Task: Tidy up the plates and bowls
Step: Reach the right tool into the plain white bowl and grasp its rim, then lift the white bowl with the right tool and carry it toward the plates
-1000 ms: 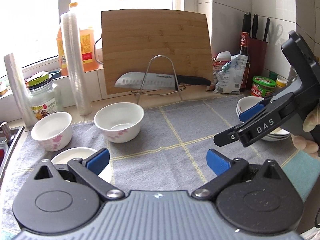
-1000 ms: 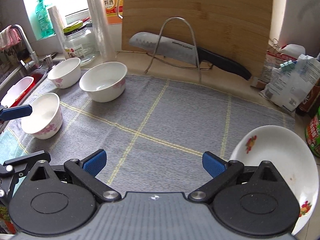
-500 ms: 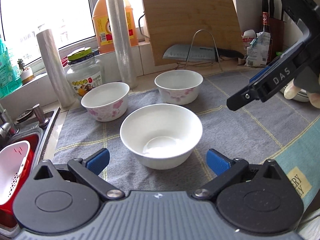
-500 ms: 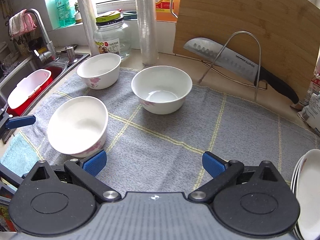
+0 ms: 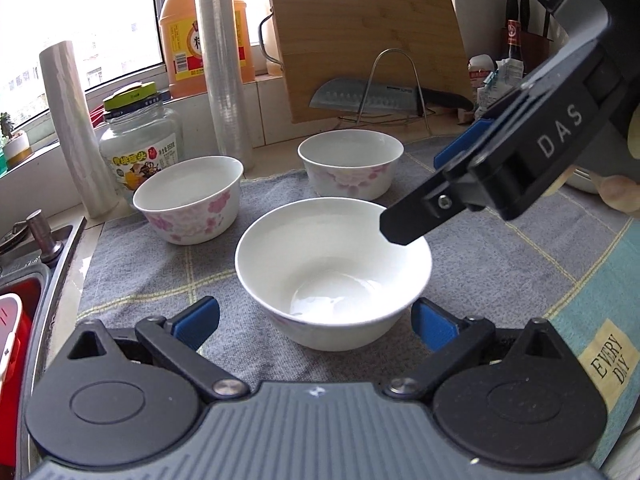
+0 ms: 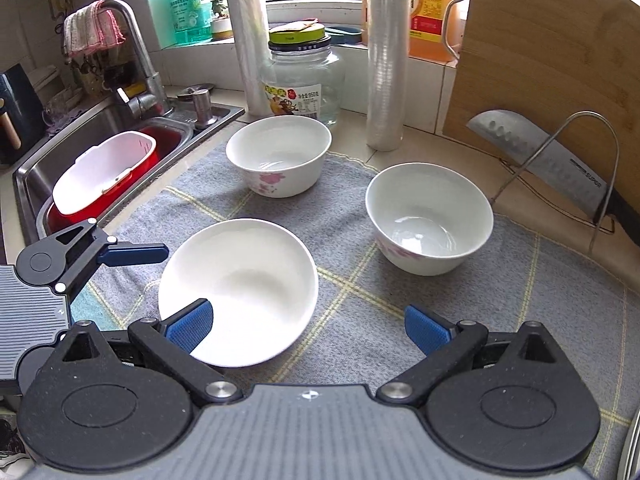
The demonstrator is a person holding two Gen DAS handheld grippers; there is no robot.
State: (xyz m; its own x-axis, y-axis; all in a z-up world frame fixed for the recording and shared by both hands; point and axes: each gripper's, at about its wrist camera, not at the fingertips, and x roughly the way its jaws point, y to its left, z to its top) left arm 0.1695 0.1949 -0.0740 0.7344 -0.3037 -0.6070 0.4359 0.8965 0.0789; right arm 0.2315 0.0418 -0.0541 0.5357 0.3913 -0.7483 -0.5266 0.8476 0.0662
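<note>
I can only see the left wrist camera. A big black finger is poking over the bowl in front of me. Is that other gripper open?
Observer: Yes. The right wrist camera shows the right gripper wide open, pinching nothing. One pad just overlaps the near bowl.
Child: What's past the red tub on my left?
Observer: A steel sink with a tap, and a pink and white cloth draped over it.
Child: Anything else by the window?
Observer: A green bottle on the sill.
</note>
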